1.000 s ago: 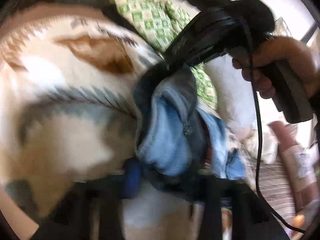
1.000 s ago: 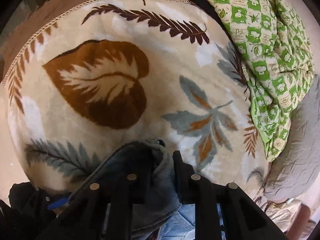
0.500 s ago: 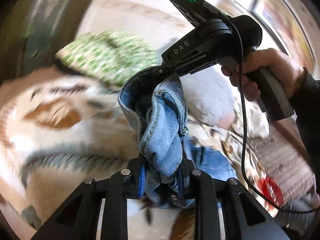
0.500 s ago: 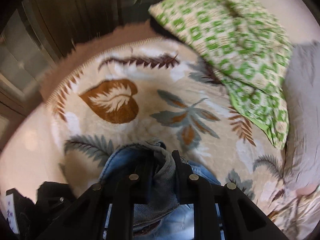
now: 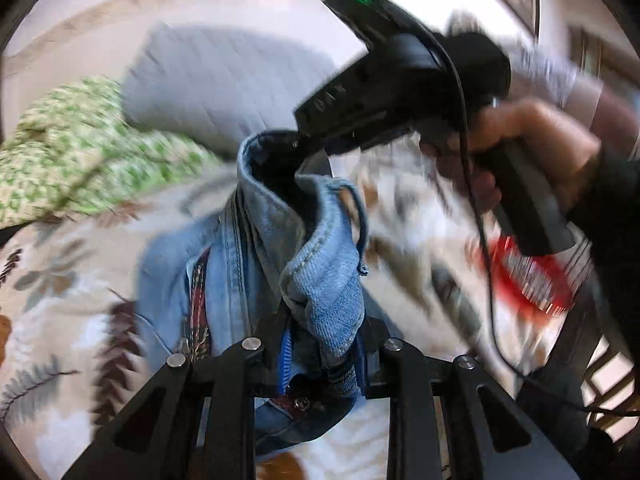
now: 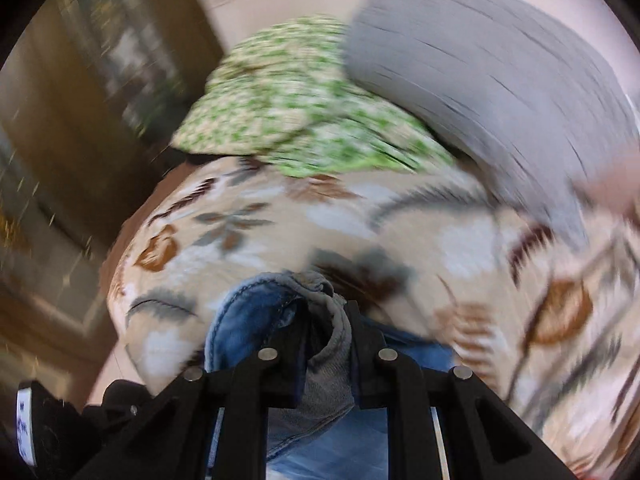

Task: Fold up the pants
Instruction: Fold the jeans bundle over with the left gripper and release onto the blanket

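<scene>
The blue denim pants [image 5: 320, 276] hang bunched between both grippers above a leaf-patterned blanket [image 5: 60, 280]. My left gripper [image 5: 324, 344] is shut on a fold of the denim. My right gripper [image 6: 326, 344] is shut on the waistband edge of the pants [image 6: 256, 308]; in the left wrist view its black body [image 5: 400, 92] holds the top of the pants from the upper right, with the person's hand on its handle. The rest of the pants trails down below, partly hidden by the fingers.
A green patterned quilt [image 6: 292, 136] and a grey pillow [image 6: 480, 72] lie at the far side of the bed. A red item [image 5: 528, 280] shows at the right. Wooden furniture [image 6: 80, 100] stands to the left of the bed.
Both grippers have risen and swung with the pants held between them. The bed looks farther below and the grey pillow has come into view. Both grips have held.
</scene>
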A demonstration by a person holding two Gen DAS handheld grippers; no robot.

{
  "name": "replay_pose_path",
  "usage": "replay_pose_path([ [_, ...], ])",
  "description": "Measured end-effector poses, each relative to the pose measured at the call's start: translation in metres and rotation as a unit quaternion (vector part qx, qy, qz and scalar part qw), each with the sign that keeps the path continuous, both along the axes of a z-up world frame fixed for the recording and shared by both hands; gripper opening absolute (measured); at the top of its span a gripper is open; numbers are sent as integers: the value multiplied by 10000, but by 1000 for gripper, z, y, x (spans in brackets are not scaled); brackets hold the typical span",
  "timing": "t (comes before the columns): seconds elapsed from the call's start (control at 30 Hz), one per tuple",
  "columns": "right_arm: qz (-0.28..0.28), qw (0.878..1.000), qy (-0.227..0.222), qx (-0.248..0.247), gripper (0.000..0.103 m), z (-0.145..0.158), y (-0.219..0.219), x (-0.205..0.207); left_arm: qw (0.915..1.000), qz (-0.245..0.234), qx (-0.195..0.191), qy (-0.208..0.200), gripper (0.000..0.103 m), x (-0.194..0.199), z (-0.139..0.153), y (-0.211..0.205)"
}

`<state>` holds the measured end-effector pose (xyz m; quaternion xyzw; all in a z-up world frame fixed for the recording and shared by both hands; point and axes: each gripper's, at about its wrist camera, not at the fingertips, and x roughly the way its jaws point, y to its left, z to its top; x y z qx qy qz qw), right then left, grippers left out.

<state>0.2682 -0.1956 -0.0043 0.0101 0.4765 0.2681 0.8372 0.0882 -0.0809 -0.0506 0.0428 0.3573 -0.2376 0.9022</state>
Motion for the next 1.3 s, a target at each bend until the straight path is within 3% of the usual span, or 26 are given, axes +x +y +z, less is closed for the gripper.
replay_pose_path([
  [0.13, -385, 9983, 411, -148, 17, -61, -32, 19, 9968, -30, 672, 441, 25, 15, -48, -39],
  [0.23, -587, 9954, 577, -497, 17, -99, -40, 29, 9932, -131, 1092, 376, 28, 13, -64, -61],
  [0.33, -750, 9945, 681, -250, 23, -113, -52, 33, 9931, -74, 1069, 478, 29, 15, -63, -61],
  [0.4, -789, 9942, 680, -283, 34, -112, -57, 34, 9937, -71, 961, 572, 29, 21, -62, -58],
  [0.43, -819, 9937, 682, -344, 46, -110, -58, 34, 9939, -104, 941, 565, 31, 21, -60, -57],
  [0.47, -890, 9928, 695, -404, 58, -107, -62, 34, 9941, -139, 920, 552, 39, 26, -60, -58],
  [0.5, -999, 9919, 702, -345, 62, -101, -70, 33, 9951, -229, 820, 511, 58, 27, -55, -60],
  [0.53, -1069, 9916, 672, -278, 64, -98, -76, 30, 9962, -364, 634, 463, 70, 23, -50, -59],
  [0.57, -1157, 9913, 582, -215, 65, -88, -85, 26, 9967, -458, 519, 426, 94, 18, -45, -58],
  [0.6, -1194, 9915, 487, -160, 66, -79, -92, 22, 9971, -475, 493, 328, 103, 9, -36, -56],
  [0.73, -1411, 9899, 107, -2, 76, -49, -123, 0, 9984, -494, 257, 23, 103, -7, -7, -35],
  [0.87, -1487, 9879, 76, 436, 78, -34, -141, -24, 9995, -217, -139, 167, 103, 5, 9, 0],
  [1.0, -1546, 9863, 144, 563, 78, -35, -147, -49, 9989, 59, -376, 263, 103, 18, 20, 33],
  [1.13, -1620, 9821, 311, 907, 84, -42, -145, -74, 9968, 283, -540, 520, 103, 51, 22, 59],
  [1.3, -1434, 9833, 305, 1082, 85, -54, -124, -104, 9902, 437, -772, 1075, 103, 97, 11, 82],
])
